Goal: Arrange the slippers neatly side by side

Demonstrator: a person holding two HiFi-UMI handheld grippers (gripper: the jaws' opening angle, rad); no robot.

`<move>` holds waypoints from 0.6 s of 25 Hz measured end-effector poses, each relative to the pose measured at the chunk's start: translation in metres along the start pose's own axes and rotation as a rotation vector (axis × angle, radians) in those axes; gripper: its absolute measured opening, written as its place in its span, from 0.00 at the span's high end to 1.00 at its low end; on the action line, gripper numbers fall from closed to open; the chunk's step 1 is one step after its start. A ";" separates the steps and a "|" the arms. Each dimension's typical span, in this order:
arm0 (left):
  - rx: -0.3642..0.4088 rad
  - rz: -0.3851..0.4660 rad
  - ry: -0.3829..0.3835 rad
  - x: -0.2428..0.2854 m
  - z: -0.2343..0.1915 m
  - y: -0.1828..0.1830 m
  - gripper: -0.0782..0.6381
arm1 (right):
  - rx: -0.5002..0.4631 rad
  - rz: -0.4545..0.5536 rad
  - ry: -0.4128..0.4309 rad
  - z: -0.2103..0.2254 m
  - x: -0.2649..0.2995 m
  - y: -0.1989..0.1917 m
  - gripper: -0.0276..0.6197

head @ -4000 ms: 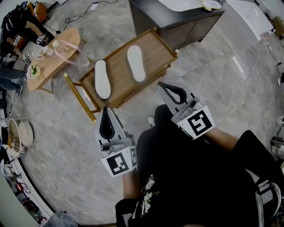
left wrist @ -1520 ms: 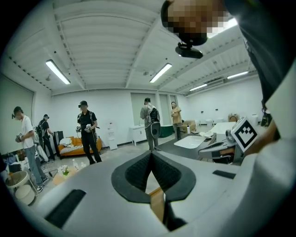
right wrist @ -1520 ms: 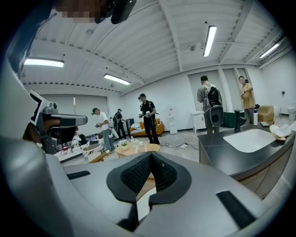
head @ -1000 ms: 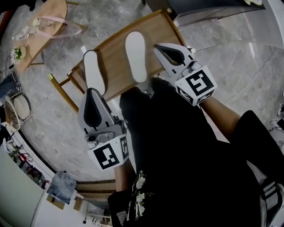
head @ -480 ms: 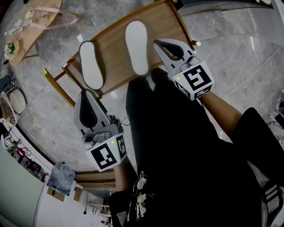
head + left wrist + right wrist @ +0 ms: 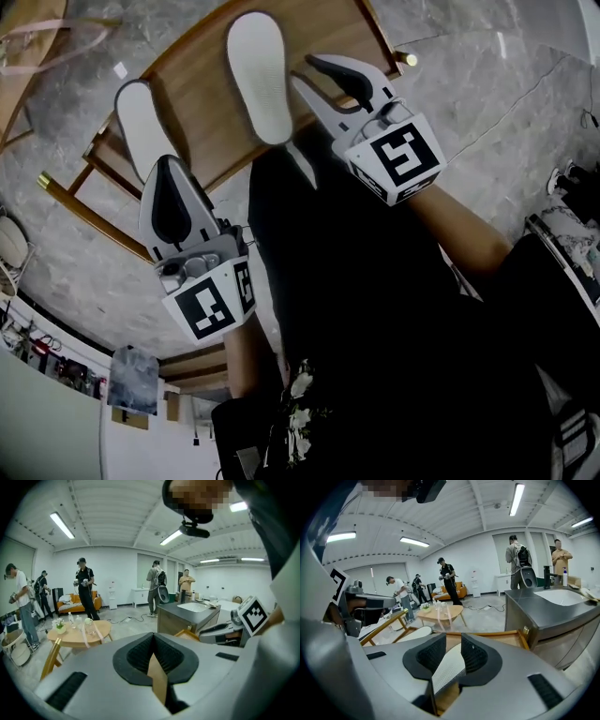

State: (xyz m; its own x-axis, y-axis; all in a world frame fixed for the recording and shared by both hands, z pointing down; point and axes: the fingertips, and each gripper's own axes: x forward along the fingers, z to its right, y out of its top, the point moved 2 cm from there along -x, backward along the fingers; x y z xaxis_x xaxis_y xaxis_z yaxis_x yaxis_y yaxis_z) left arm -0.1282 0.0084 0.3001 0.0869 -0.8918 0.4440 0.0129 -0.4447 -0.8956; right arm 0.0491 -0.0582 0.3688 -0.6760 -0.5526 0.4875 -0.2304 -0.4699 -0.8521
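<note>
Two oval, pale slippers (image 6: 255, 75) rest on rimmed wooden tray (image 6: 202, 94).

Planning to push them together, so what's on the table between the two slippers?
Nothing: the head view shows only the bare wood of the table between the left slipper and the right slipper.

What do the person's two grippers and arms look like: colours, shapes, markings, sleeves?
The left gripper and the right gripper are light grey, tapering wedges with black ribbed pads inside. Each carries a white cube printed with black square markers. The person wears a black top; its sleeves leave the forearms bare.
</note>
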 end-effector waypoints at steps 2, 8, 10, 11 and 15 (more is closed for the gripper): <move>0.001 -0.026 -0.040 0.009 0.010 -0.013 0.89 | 0.015 -0.017 -0.009 0.000 0.004 -0.009 0.81; -0.001 -0.112 -0.162 0.040 0.046 -0.055 0.89 | 0.081 -0.046 -0.043 0.006 0.026 -0.032 0.74; 0.000 -0.139 -0.186 0.046 0.053 -0.068 0.89 | 0.090 -0.058 -0.056 0.007 0.031 -0.040 0.73; 0.004 -0.163 -0.192 0.049 0.054 -0.076 0.89 | 0.096 -0.062 -0.059 0.008 0.033 -0.043 0.73; -0.003 -0.211 -0.210 0.060 0.058 -0.098 0.89 | 0.138 -0.079 -0.070 0.012 0.036 -0.057 0.73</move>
State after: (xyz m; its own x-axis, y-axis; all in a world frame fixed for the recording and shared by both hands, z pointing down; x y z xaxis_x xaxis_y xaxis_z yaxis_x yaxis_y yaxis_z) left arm -0.0669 0.0028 0.4128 0.2867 -0.7432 0.6045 0.0494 -0.6187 -0.7841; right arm 0.0465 -0.0595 0.4368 -0.6083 -0.5544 0.5680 -0.1796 -0.6010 -0.7788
